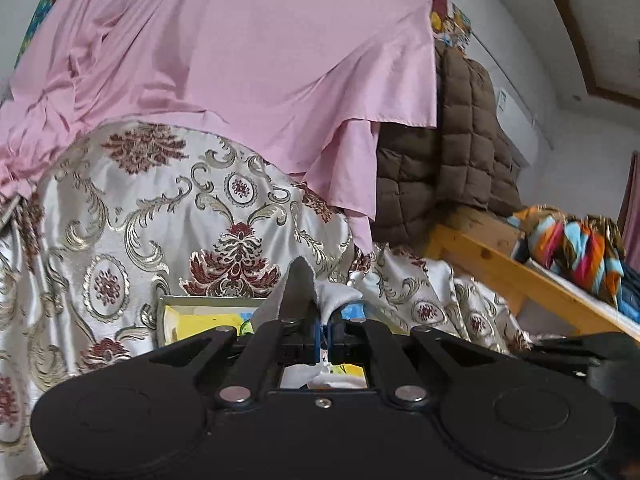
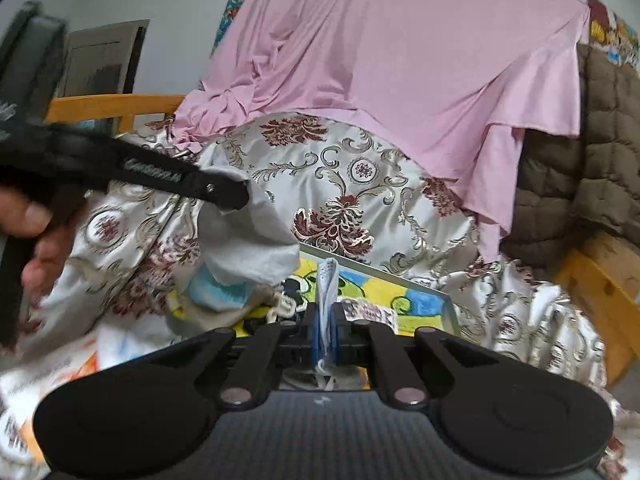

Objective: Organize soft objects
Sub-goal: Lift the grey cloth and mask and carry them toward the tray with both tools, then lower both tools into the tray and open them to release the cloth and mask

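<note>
My left gripper [image 1: 322, 334] is shut on a corner of a light grey cloth [image 1: 336, 294], which pokes up between its jaws. In the right wrist view the left gripper [image 2: 236, 196] reaches in from the left, and the grey cloth [image 2: 248, 244] hangs from it, spread downward. My right gripper [image 2: 326, 332] is shut on a bunched white fabric edge [image 2: 327, 280], which stands up between the blue pads. Both are held over a yellow and blue cartoon-print piece [image 2: 384, 292], which also shows in the left wrist view [image 1: 204, 318].
A floral satin cover [image 1: 160, 208] drapes the bed ahead, with a pink sheet [image 1: 248, 52] hanging above it. A brown quilted blanket [image 1: 460, 132] hangs at the right. A wooden bed frame [image 1: 492, 268] holds a striped colourful bundle [image 1: 572, 248].
</note>
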### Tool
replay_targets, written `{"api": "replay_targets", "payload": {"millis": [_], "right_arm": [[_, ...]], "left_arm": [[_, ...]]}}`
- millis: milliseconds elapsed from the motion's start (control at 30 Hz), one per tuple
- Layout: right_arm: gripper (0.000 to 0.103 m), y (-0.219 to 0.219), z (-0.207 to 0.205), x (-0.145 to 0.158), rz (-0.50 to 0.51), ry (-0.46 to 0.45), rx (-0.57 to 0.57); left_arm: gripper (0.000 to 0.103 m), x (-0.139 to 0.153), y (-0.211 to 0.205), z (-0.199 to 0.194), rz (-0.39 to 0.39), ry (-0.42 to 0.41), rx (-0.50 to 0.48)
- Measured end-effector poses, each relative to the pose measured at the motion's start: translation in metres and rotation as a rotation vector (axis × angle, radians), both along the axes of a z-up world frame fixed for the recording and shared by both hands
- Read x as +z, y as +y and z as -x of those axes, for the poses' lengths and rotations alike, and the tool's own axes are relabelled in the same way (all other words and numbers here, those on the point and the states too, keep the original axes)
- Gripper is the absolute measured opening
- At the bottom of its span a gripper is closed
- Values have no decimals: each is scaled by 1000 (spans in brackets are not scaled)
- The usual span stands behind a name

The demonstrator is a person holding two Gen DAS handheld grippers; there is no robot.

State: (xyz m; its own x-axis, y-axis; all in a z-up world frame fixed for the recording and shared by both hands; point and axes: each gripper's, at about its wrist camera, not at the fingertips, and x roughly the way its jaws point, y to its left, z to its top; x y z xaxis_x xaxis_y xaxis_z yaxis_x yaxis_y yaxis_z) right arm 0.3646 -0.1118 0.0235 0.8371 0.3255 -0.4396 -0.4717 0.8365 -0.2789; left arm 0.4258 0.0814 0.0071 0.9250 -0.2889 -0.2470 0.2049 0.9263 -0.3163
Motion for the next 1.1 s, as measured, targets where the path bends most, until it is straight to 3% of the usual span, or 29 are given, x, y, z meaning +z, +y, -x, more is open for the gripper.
{"api": "replay_targets", "payload": {"millis": [167,367,533,867,1100], "right_arm": [[6,17,-64,2,-73,75,-44],[6,42,-130,-5,-187,180,-118],[6,57,-165,-24,-215,239,-181],[7,55,-178,-54,-172,275,-270],[10,47,-176,-54,-153,270,-308]], "left_arm": [[2,-24,22,-31,70,57,2],[2,-45,31,-56,55,103,-11],[3,-63,38,-67,37,177,13],[8,-70,38,-74,72,249,-4],[12,-67,30,-74,23,260,5]]}}
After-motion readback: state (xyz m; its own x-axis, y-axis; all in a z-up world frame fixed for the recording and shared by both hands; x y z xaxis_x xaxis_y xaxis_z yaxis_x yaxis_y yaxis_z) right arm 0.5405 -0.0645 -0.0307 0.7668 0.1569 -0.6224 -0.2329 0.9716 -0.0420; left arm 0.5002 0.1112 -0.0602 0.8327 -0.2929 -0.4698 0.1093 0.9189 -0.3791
